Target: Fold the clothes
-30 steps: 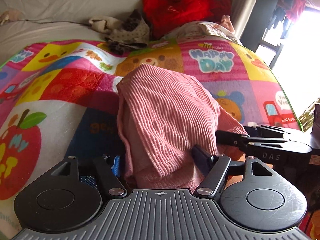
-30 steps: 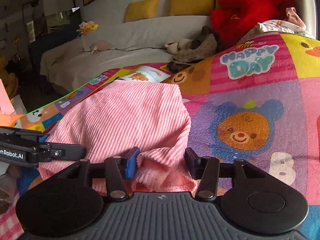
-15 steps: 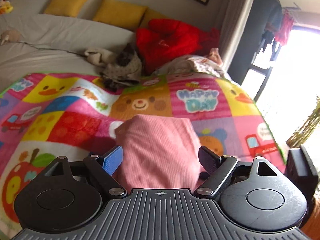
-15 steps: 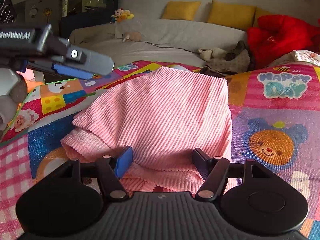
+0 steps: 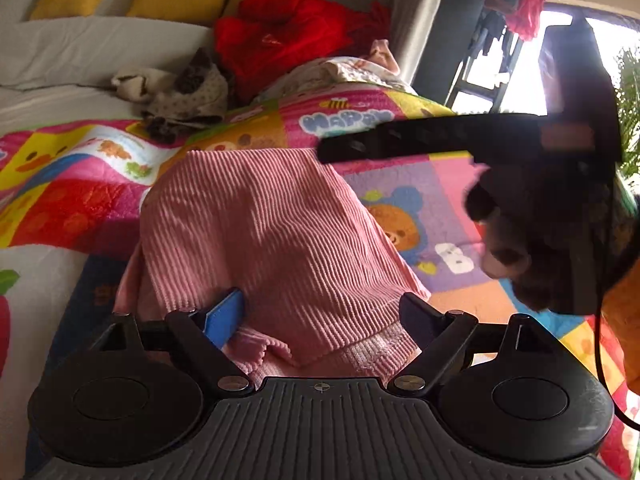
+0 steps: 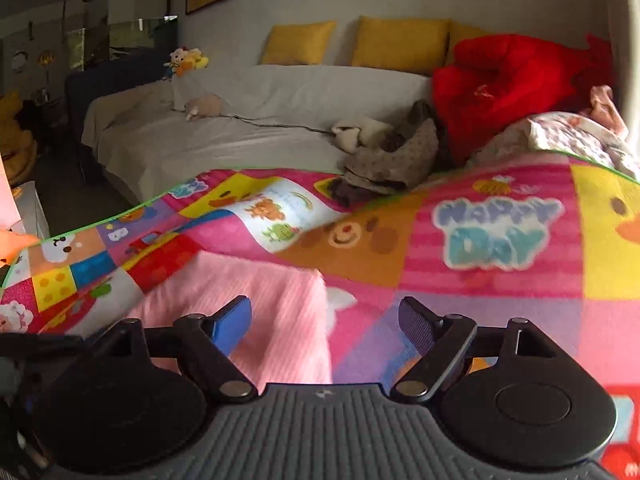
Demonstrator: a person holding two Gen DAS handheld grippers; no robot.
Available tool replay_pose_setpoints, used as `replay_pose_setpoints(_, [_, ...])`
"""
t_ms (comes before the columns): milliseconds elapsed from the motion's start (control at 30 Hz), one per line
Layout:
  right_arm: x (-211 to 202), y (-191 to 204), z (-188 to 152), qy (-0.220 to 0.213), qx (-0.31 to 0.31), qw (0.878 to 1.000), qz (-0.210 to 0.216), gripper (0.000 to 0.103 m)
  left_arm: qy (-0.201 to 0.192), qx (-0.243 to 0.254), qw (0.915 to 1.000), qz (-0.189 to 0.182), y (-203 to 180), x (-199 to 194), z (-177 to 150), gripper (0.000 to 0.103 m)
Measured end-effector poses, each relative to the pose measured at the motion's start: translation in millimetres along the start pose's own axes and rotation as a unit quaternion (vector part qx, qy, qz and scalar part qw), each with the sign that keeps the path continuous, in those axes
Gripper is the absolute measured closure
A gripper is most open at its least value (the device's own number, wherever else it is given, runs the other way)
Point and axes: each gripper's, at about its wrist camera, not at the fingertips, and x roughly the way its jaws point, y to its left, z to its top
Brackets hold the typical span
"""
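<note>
A pink ribbed sweater (image 5: 264, 232) lies folded on the bright patchwork blanket (image 5: 420, 200). My left gripper (image 5: 320, 314) sits low at the sweater's near hem. Its jaws are opening wide; the hem lies loose between them and the pads (image 5: 224, 316) do not press it. My right gripper (image 6: 324, 312) hangs lifted above the sweater's (image 6: 256, 312) right edge, its jaws opening with nothing between them. In the left wrist view the right gripper's finger (image 5: 400, 140) crosses above the sweater, with a hand (image 5: 520, 248) behind it.
At the blanket's far edge lie a heap of grey and beige garments (image 6: 392, 152), a red garment (image 6: 512, 84) and a floral cloth (image 6: 576, 136). Beyond them are a grey-covered sofa (image 6: 224, 128) and yellow cushions (image 6: 400, 44). A bright window is at the right.
Both grippers have let go of the sweater's hem and spread their jaws. The right gripper has risen and pulled back, and it now crosses the upper right of the left wrist view.
</note>
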Motion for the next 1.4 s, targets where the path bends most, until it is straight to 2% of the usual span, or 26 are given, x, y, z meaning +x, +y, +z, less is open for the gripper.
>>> replay_pose_setpoints(100, [49.1, 24.8, 23.8, 0.029, -0.032, 0.999, 0.013, 0.020, -0.002, 0.021, 0.9998, 0.008, -4.7, -0.1, -3.7, 0.011])
replay_pose_setpoints(200, [93.1, 42.8, 7.0, 0.093, -0.124, 0.987, -0.049, 0.019, -0.003, 0.017, 0.9998, 0.002, -2.6, 0.5, -4.3, 0.011])
replay_pose_setpoints(233, [94.6, 41.8, -0.6, 0.091, -0.133, 0.985, -0.055, 0.018, -0.003, 0.016, 0.9999, 0.000, -1.7, 0.4, -4.4, 0.010])
replay_pose_setpoints(333, [70.6, 21.6, -4.1, 0.052, -0.066, 0.996, -0.041, 0.018, -0.004, 0.012, 0.9999, -0.004, 0.4, 0.2, -5.0, 0.009])
replay_pose_setpoints(467, [20.6, 2.3, -21.4, -0.014, 0.002, 0.998, -0.054, 0.015, -0.005, 0.008, 0.9999, -0.007, 2.5, 0.3, -5.4, 0.009])
replay_pose_setpoints(533, [9.5, 0.9, -38.7, -0.010, -0.002, 0.998, -0.063, 0.012, -0.006, 0.010, 0.9999, -0.007, 2.0, 0.4, -5.7, 0.009])
replay_pose_setpoints(600, [14.3, 2.4, -59.7, 0.022, -0.013, 0.996, -0.082, 0.011, -0.007, 0.011, 0.9999, -0.008, 1.5, 0.6, -6.0, 0.009])
replay_pose_setpoints(700, [19.5, -4.7, -76.1, 0.027, 0.018, 0.996, -0.089, 0.007, -0.007, 0.014, 0.9999, -0.005, -0.5, 0.4, -6.9, 0.009])
replay_pose_setpoints(900, [3.9, -11.2, -88.6, 0.031, 0.043, 0.994, -0.098, 0.005, -0.007, 0.014, 0.9999, 0.006, -3.3, -3.0, -8.9, 0.009])
replay_pose_setpoints(1033, [-14.9, -11.4, -104.7, 0.048, 0.042, 0.991, -0.115, 0.004, -0.007, 0.006, 0.9993, 0.037, -12.5, -21.2, -13.5, 0.008])
replay_pose_setpoints(1167, [-43.2, -6.3, -120.0, 0.047, 0.058, 0.988, -0.133, 0.002, -0.018, -0.037, 0.9959, 0.081, -20.9, -59.1, -24.0, 0.005])
replay_pose_setpoints(1267, [-69.5, -0.4, -136.6, 0.044, 0.094, 0.989, -0.101, 0.000, -0.011, -0.059, 0.9875, 0.146, -30.6, -84.1, -42.2, 0.002])
replay_pose_setpoints(1400, [-104.7, 19.2, -162.5, 0.046, 0.120, 0.989, -0.068, 0.000, 0.018, -0.062, 0.9767, 0.204, -46.2, -103.6, -69.0, 0.000])
